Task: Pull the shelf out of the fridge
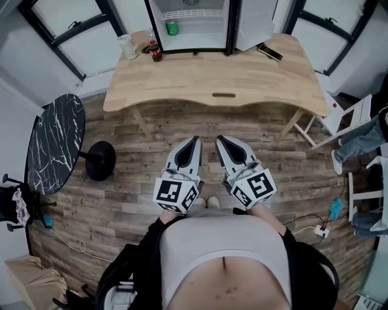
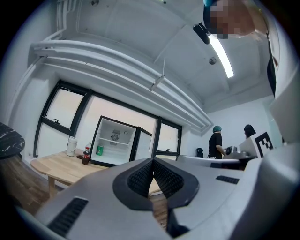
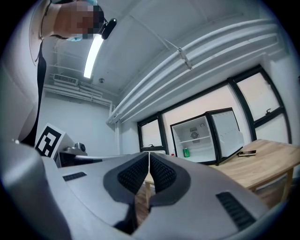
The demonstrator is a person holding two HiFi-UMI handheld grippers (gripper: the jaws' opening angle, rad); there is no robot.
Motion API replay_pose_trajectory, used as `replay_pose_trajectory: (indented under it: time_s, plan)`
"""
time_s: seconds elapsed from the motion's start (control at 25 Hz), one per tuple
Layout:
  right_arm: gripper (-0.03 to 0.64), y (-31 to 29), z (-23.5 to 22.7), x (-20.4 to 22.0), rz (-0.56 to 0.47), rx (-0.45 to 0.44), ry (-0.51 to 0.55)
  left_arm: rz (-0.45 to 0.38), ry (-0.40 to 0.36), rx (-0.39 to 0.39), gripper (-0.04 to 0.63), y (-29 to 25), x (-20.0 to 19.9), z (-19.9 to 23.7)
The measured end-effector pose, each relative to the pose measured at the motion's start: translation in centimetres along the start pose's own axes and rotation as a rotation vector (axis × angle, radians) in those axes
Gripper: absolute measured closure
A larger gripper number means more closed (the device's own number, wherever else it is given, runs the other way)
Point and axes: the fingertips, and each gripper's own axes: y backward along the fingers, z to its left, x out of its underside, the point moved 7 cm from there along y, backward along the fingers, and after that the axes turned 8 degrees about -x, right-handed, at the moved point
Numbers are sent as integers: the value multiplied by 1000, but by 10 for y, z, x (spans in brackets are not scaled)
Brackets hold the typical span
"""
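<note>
A round black marble table (image 1: 54, 142) is seen at the far left on the plank floor. To its right, a wooden table (image 1: 242, 82) is set across the far side of the room. On its far left corner a clear jug (image 1: 127, 46) and a cola bottle (image 1: 155, 49) are placed near each other.

Just right of them, at the table's far edge, the fridge (image 1: 200, 37) is found with its door (image 1: 254, 24) swung open to the right. The shelf (image 1: 193, 14) is seated inside, in the upper part of the compartment and reaching from wall to wall. A green can (image 1: 172, 28) is stood below it at the left of the fridge floor. A phone (image 1: 270, 52) is laid on the table near the open door. A white folding chair (image 1: 351, 115) is seen at the right end of the table.

On the near side, both tools are held side by side close to the person's body, well apart from the table and fridge and aimed towards them. The left gripper (image 1: 195, 140) is shown with its jaws pressed together and nothing between them. The right gripper (image 1: 219, 139) is likewise closed and empty.
</note>
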Motion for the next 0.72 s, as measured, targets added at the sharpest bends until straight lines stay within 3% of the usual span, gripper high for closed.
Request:
replay_pose_trajectory:
  time_s: [0.24,0.72]
  plan:
    - [588,-12,-11,-2,-2,10,-5,-1,-6,31,589,-19,-5,4]
    - [588,-20,-35,0,-2,-6,-9,-2,4,-2,589,-43,-2,8]
